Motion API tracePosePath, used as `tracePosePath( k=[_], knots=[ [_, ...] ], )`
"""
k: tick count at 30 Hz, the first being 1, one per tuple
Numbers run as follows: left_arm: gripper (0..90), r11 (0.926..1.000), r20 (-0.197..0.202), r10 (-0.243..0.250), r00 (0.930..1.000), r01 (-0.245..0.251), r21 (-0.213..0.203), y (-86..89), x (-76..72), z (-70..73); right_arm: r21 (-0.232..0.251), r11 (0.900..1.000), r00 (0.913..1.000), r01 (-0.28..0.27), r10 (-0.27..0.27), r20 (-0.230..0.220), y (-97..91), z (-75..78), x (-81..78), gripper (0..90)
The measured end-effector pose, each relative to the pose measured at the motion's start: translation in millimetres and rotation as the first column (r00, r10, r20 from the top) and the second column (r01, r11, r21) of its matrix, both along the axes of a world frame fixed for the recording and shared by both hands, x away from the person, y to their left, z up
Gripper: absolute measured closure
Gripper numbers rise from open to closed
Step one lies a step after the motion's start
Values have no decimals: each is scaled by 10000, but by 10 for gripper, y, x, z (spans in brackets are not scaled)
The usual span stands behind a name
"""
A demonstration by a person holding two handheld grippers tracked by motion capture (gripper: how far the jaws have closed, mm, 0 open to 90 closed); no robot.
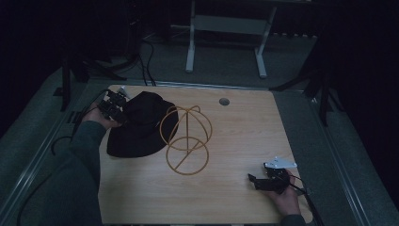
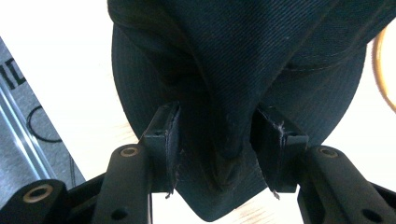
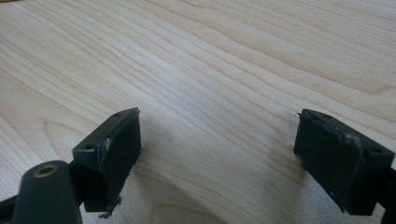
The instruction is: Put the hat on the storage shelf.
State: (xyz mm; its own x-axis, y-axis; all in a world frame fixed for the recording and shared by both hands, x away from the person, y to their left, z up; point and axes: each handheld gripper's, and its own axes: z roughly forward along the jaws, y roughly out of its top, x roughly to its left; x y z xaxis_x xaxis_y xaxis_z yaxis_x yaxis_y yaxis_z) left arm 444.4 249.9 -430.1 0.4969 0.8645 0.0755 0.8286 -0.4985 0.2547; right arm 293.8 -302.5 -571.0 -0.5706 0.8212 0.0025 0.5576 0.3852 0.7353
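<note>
The black hat (image 2: 243, 60) sits squarely between the left gripper (image 2: 217, 140)'s jaws, its crown bunched into a fold that runs down the gap while the brim spreads out beyond and beneath them. In the high view the hat (image 1: 139, 125) lies on the wooden table (image 1: 244, 136), just beside a gold wire stand (image 1: 186, 139) made of hoops, whose nearest hoop overlaps the brim's edge.

The work in hand looks like taking hold of the hat, probably to set it on the stand. Judged from how things lie, this is an early stage: the hat rests flat on the table, not lifted, and the stand is bare. Gripping, raising and placing the hat are all left to do.

The left gripper (image 1: 113, 107)'s jaws stand about half open, with the fabric fold filling most of the space between the pads (image 2: 168, 135). The cloth meets both inner faces, yet whether they already pinch it firmly cannot be told; it reads as a grip only forming.

The right gripper (image 3: 217, 149) is released, its jaws wide apart with nothing between them but bare table wood ahead. In the high view the right gripper (image 1: 268, 181) rests well apart from the hat.
</note>
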Motion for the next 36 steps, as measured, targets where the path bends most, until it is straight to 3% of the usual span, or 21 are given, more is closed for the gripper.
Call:
tracePosePath(
  k=[3, 12, 24, 31, 36],
  knots=[
    [538, 9998, -173, -73, 9998, 76, 181, -32, 24, -56, -1, 10000, 10000, 2, -2, -1, 0, 0, 0, 146],
    [569, 9999, -442, -125, 9989, 129, 87, -68, 65, -146, 5, 10000, 10000, -7, 7, -6, -1, 0, -1, 146],
    [704, 9997, -720, -215, 9972, 221, 75, -69, 87, -202, 4, 10000, 10000, -7, 7, -5, -1, 0, -1, 146],
    [864, 10000, -905, -46, 9959, 41, -61, -52, 89, -206, 4, 10000, 10000, -4, 4, -7, -1, 0, -2, 146],
    [880, 9999, -932, -86, 9956, 73, -150, -45, 85, -189, 6, 10000, 10000, -2, 2, -6, -1, 0, -2, 146]
  ],
)
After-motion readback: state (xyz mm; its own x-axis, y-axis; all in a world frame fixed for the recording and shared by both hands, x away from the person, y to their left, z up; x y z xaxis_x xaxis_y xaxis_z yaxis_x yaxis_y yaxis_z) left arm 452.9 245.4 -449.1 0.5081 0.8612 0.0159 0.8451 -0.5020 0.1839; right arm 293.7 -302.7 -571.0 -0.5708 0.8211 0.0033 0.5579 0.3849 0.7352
